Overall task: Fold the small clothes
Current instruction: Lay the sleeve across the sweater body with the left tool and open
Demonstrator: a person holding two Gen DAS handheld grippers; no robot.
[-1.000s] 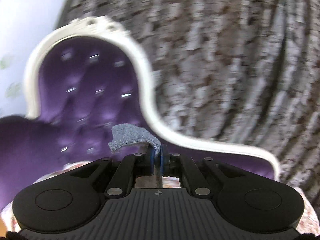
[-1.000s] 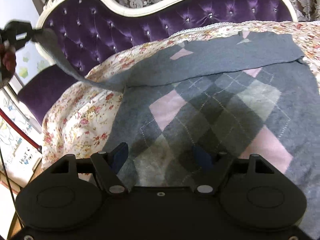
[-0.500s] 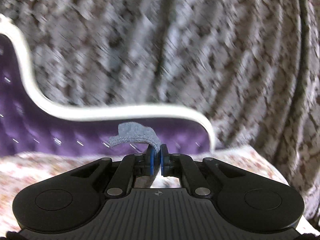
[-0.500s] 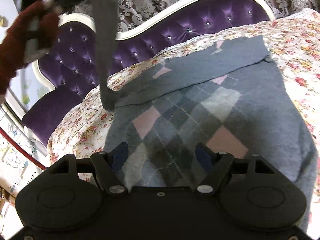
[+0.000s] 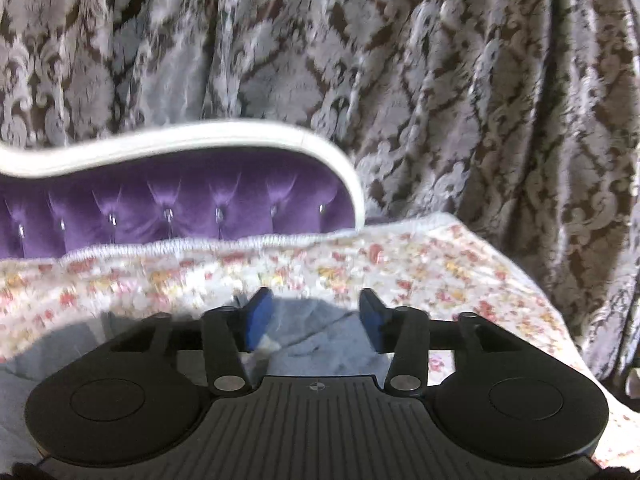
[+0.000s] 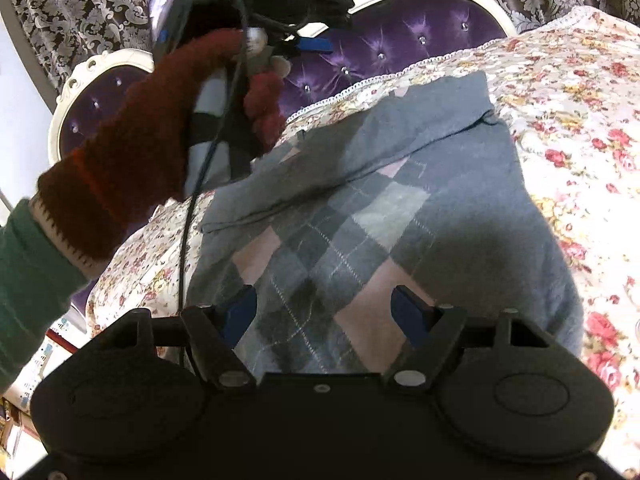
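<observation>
A grey sweater point(image 6: 400, 216) with pink and grey argyle diamonds lies flat on a floral bedspread point(image 6: 580, 112). One grey sleeve point(image 6: 400, 136) lies folded across its upper part. My right gripper point(image 6: 326, 318) is open and empty, low over the sweater's near part. My left gripper point(image 5: 316, 320) is open and empty above grey sweater cloth point(image 5: 320, 344). In the right wrist view the left gripper point(image 6: 316, 44) is held by a red-gloved hand above the sweater's far left corner.
A purple tufted headboard point(image 5: 180, 204) with a white frame point(image 5: 200, 140) stands behind the bedspread point(image 5: 400, 272). Patterned brown and silver curtains point(image 5: 440, 80) hang behind it. The bed's left edge point(image 6: 120, 264) drops off near the gloved hand point(image 6: 152, 128).
My left gripper carried the grey sleeve up and across over the sweater, then opened and let it go. The sleeve now lies folded across the sweater. The right gripper stayed open.
</observation>
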